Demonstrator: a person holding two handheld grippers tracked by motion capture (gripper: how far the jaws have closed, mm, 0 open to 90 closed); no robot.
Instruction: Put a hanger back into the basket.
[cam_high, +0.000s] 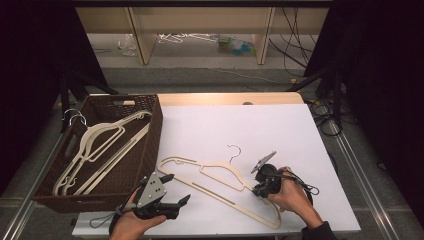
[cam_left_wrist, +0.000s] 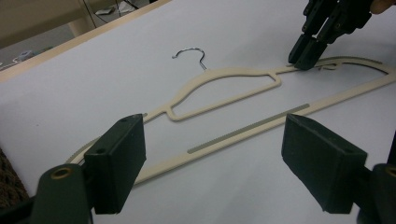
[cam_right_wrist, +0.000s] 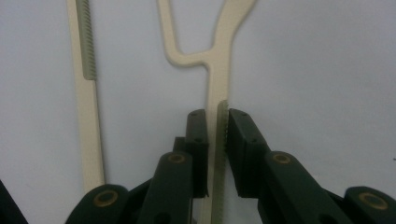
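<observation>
High view: a cream hanger (cam_high: 220, 185) lies flat on the white desk (cam_high: 280, 130), just right of a brown wicker basket (cam_high: 150, 145) holding more hangers (cam_high: 100, 145). The right claw (cam_high: 261, 189) has clamped its jaws on the hanger's shoulder arm; the right gripper view shows the ribbed strip (cam_right_wrist: 222, 140) pinched between them. The left claw (cam_high: 177, 190) hovers near the desk's front edge, jaws wide, holding nothing.
</observation>
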